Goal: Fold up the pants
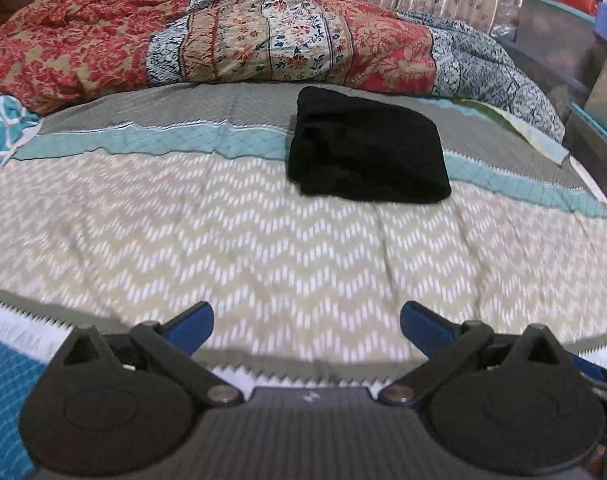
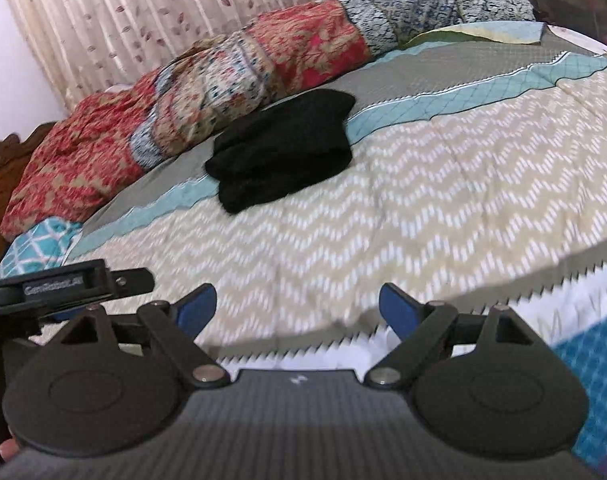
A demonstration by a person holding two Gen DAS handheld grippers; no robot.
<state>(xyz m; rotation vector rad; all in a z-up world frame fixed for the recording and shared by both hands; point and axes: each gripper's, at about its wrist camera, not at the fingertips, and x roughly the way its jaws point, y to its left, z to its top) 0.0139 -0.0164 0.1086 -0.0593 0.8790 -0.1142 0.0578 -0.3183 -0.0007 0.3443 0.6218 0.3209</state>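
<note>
Black pants point(image 1: 365, 148) folded into compact rectangular bundle, lying flat on bed's grey-teal bands.

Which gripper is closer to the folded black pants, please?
Left, but only marginally. The left gripper sits well short of the black pants, which lie ahead, slightly right. The right gripper is also short, with them ahead-left.

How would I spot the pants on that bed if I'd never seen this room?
Start at the bed's chevron-patterned bedspread. Toward its far side, just in front of the long rumpled red and blue floral quilt, lie the pants, folded into a compact bundle across the teal stripe. They are the only plain black thing there; everything around them is patterned.
</note>
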